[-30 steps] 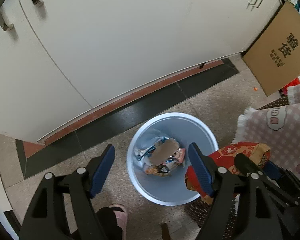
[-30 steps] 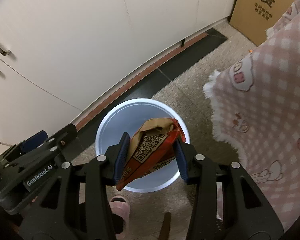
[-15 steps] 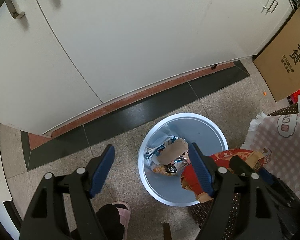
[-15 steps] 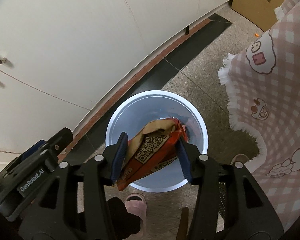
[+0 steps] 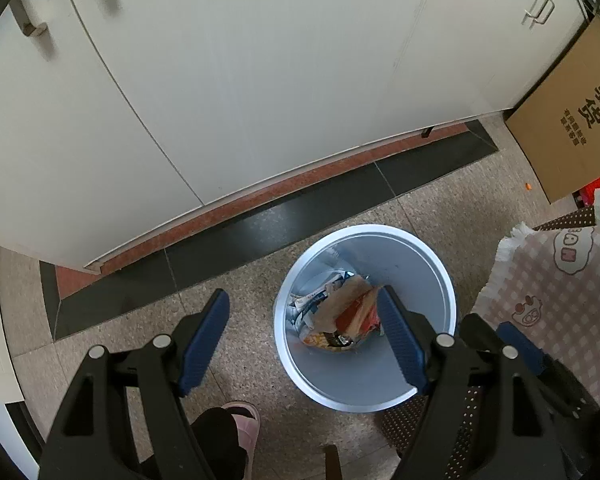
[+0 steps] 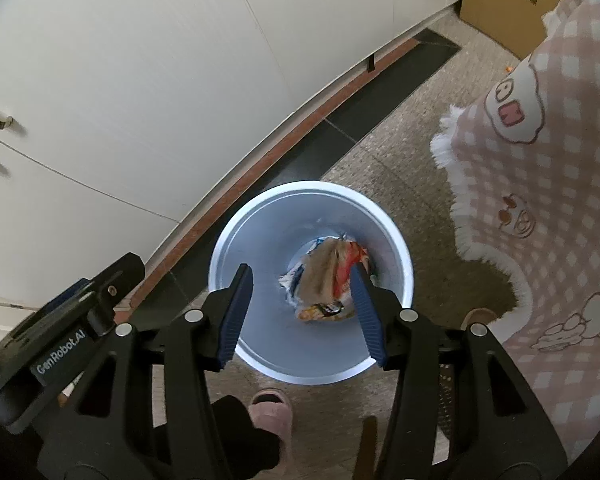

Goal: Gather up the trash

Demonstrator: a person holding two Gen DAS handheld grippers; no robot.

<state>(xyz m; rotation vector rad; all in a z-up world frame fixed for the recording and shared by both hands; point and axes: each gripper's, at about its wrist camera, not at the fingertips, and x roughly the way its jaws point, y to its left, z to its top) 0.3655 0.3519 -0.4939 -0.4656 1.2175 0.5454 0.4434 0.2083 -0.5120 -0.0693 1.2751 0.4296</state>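
Note:
A light blue round trash bin (image 5: pixel 420 394) stands on the floor; it also shows in the right wrist view (image 6: pixel 300 374). Inside lie several wrappers, with a red and brown snack bag (image 6: pixel 332 276) on top, also in the left wrist view (image 5: pixel 350 308). My right gripper (image 6: pixel 302 314) is open and empty, high above the bin's mouth. My left gripper (image 5: pixel 304 338) is open and empty, above the bin's left rim. The right gripper's body (image 5: pixel 512 344) shows at the right of the left wrist view.
White cabinet doors (image 5: pixel 240 80) stand behind the bin, above a dark floor strip. A cardboard box (image 5: pixel 572 116) leans at the right. A pink checked cloth (image 6: pixel 548 184) hangs right of the bin. A foot in a pink slipper (image 6: pixel 270 414) stands just in front of the bin.
My right gripper opened and the red snack bag dropped into the bin onto the other wrappers. Both grippers rose, so the bin looks smaller.

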